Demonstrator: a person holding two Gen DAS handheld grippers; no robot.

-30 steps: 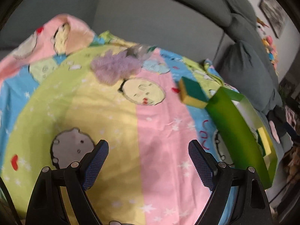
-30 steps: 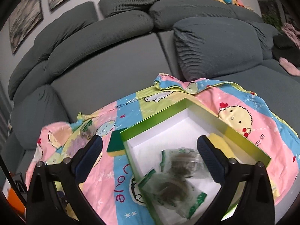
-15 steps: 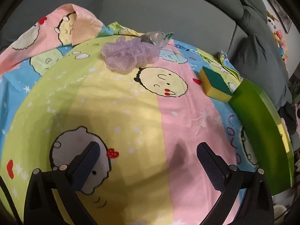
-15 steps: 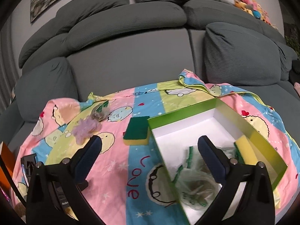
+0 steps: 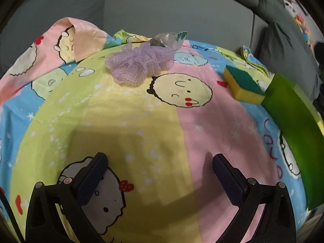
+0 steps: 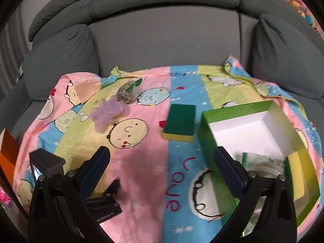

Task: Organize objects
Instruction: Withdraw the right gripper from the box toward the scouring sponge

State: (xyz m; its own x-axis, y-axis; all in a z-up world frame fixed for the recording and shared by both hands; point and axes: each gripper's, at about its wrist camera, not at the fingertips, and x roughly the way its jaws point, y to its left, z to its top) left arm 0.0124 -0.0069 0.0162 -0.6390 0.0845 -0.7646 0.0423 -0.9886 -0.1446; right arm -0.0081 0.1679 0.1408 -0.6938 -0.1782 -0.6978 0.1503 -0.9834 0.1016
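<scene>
Left tool [image 5: 160, 174] spread wide over bare cartoon-print sheet [image 5: 141, 121], nothing between the pads; jaws just been opening, and empty. Aimed up the sheet toward the purple mesh puff [image 5: 139, 66], which lies well ahead near the far edge, touching or just in front of a crumpled clear packet with green print [image 5: 168, 39]; cannot tell which. Wide spread judged as readiness for the puff, a bulky soft thing that will squash under the pads. Right tool [image 6: 162, 172] likewise parted and empty, hovering over the pink and blue stripes beside the green box [image 6: 204, 133], not over it. Box open-topped, white inside, sitting on the right of the sheet so both tools can drop things in from above. Already inside at the near end: clear packets [image 6: 261, 160], and a yellow sponge [image 6: 296, 174] standing on edge against the right wall, likely stood that way to save floor space. Outside: a green-and-yellow scouring sponge [image 6: 179, 121] lying flat, green side up, just beside the box's left wall, apart from it. Seen from the left wrist, the same sponge lies just short of the box corner. Sorting judged partly done: puff, far packet and flat sponge still loose. Sponge the right tool's closest pick; puff and packet fall to the left. Left tool visible low in the right wrist view, near the sheet. Risk: the slack sheet may pinch up with a soft item. Grey sofa [image 6: 162, 30] behind, bearing the sheet.
</scene>
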